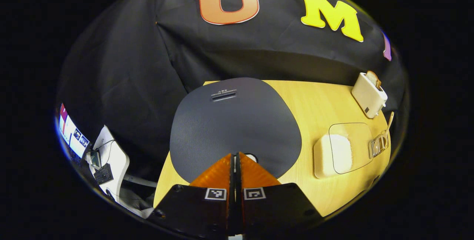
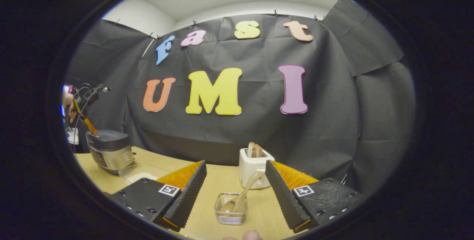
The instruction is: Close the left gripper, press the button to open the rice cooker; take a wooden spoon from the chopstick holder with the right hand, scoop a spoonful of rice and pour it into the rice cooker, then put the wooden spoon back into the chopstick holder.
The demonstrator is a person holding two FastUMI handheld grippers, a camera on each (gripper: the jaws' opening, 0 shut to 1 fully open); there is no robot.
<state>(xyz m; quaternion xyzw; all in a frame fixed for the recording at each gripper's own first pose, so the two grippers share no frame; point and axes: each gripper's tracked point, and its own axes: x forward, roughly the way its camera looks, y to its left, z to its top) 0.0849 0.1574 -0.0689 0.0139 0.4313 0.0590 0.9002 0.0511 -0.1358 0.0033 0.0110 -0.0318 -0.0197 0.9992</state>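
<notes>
Two fingers of the left claw [image 1: 236, 155] are pressed together in the left gripper view, holding nothing, tips over the front edge of the rice cooker [image 1: 233, 125] lid where the button [image 1: 252, 156] peeks out. I judge a slip off this small button possible, since the tips cover it. To the right, the rice box [image 1: 331, 155] has free counter [image 1: 314, 103] around it.

In the right gripper view the right claw [image 2: 235, 169] is spread wide and empty above the chopstick holder [image 2: 230, 207] with the wooden spoon [image 2: 242, 192]. The toaster [image 2: 254, 166] just behind leaves little room.
</notes>
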